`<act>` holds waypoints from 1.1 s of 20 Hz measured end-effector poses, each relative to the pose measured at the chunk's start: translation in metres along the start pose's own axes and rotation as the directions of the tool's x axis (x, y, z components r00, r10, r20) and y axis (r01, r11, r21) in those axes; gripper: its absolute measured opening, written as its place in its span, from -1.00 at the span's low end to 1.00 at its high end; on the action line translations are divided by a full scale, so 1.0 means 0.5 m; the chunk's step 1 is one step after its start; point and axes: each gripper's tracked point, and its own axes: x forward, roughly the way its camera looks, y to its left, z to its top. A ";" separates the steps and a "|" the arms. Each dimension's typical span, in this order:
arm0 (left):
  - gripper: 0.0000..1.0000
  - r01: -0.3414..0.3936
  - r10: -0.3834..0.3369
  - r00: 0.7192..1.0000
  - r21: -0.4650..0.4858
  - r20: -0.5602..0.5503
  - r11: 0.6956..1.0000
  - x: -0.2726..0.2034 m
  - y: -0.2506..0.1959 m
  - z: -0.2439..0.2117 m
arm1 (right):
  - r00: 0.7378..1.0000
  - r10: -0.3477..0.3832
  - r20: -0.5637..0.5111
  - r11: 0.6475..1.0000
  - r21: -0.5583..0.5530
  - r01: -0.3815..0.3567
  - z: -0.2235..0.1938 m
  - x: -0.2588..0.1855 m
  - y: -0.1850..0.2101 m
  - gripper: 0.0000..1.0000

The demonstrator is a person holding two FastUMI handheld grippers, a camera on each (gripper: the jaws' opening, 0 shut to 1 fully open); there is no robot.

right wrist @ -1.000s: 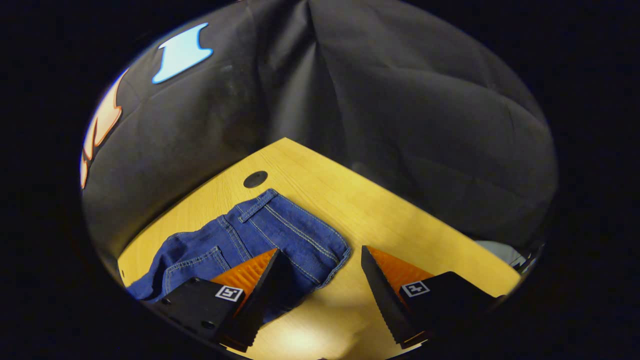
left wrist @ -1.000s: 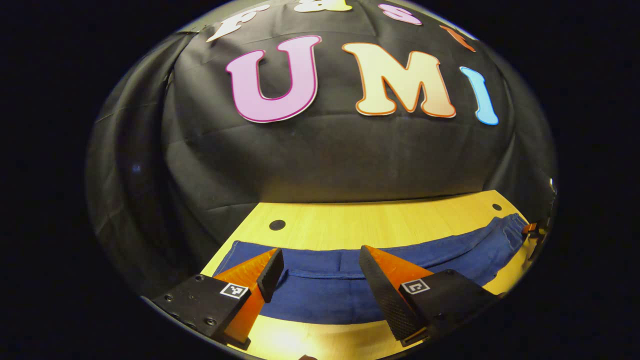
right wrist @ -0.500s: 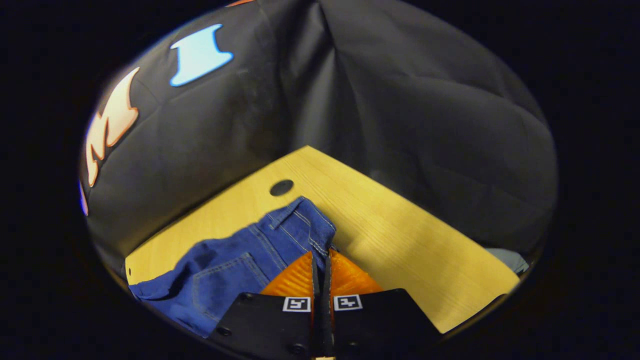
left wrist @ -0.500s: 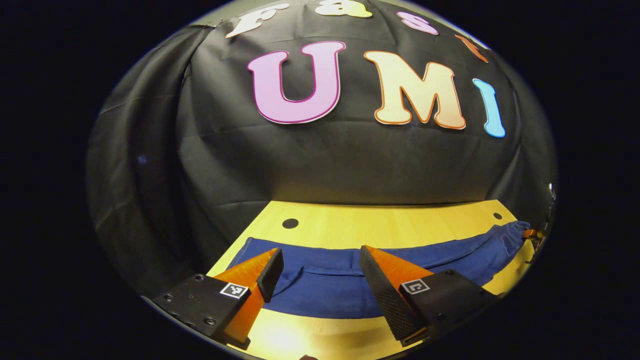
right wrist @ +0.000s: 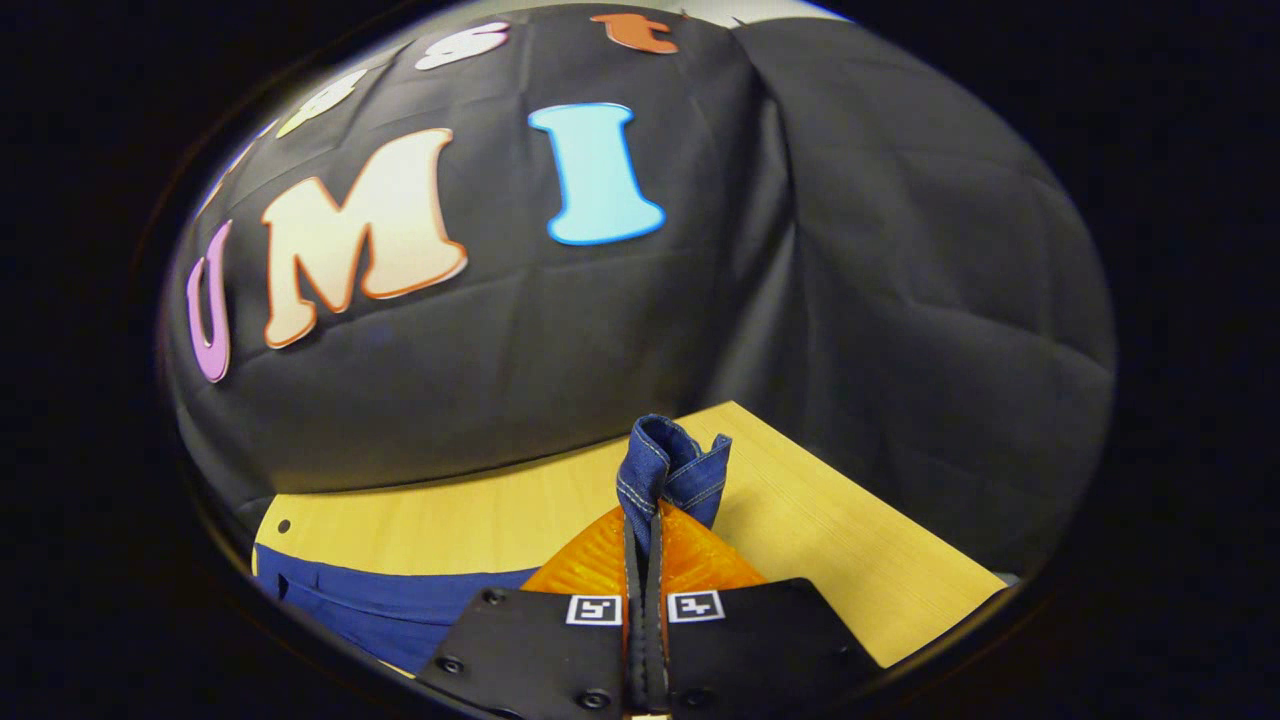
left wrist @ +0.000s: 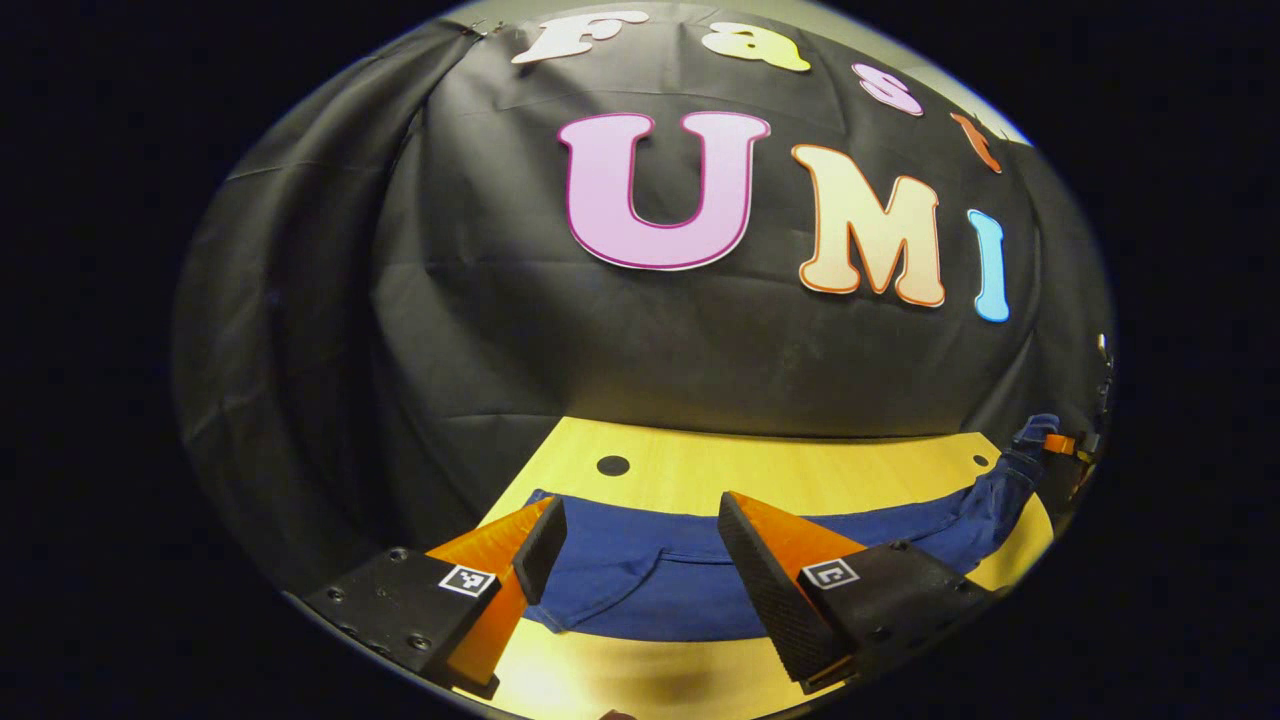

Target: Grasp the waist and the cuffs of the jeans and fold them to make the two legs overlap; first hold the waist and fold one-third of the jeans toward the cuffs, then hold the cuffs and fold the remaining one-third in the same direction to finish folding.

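Your right gripper point(right wrist: 645, 520) was clamped on the jeans point(right wrist: 672, 468): both fingers pressed together on a bunched fold of denim, with a stitched hem edge sticking up just past the tips. From that grip the cloth dropped away to the lower left and lay as a blue band along the table point(right wrist: 830, 540) below the tool.

Your left gripper point(left wrist: 635, 545) stood with its fingers wide apart, holding nothing. The jeans point(left wrist: 690, 570) lay flat across the table point(left wrist: 760, 470) straight ahead of it, the blue cloth showing through the gap between the fingers and running off to the right. At the far right of that view the cloth rose off the wood into the tips of your other gripper point(left wrist: 1058, 444), so that end was lifted while the rest lay down.

Two dark round holes point(left wrist: 612, 465) sat in the tabletop beyond the jeans, one ahead of the left finger, one far right. Whether the left fingertips touched the denim, I could not tell.
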 end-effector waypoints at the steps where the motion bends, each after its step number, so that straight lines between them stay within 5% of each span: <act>1: 0.90 0.003 -0.003 1.000 0.002 0.005 1.000 -0.005 0.021 0.003 | 1.000 0.017 0.012 1.000 -0.013 -0.017 0.010 -0.029 0.026 -0.95; 5: 0.91 0.027 -0.027 1.000 -0.001 -0.004 1.000 -0.013 0.094 -0.006 | 0.993 0.092 0.074 0.995 -0.045 -0.089 0.031 -0.107 0.158 -1.00; 6: 0.91 0.033 -0.033 0.999 -0.002 -0.008 0.999 -0.014 0.108 -0.010 | 0.989 0.119 0.093 0.992 -0.057 -0.114 0.031 -0.115 0.205 -0.88; 9: 0.90 0.052 -0.052 0.998 0.009 -0.026 0.999 -0.014 0.157 -0.029 | 0.971 0.215 0.101 0.976 -0.040 -0.212 0.012 -0.154 0.325 -1.00; 15: 0.88 0.100 -0.097 0.992 0.029 -0.077 0.995 -0.003 0.193 -0.073 | 0.908 0.418 0.006 0.908 0.016 -0.418 -0.144 -0.183 0.523 -0.95; 22: 0.89 0.132 -0.126 0.978 0.027 -0.166 0.991 0.031 0.213 -0.163 | 0.883 0.448 -0.142 0.890 -0.023 -0.456 -0.366 -0.168 0.614 -0.96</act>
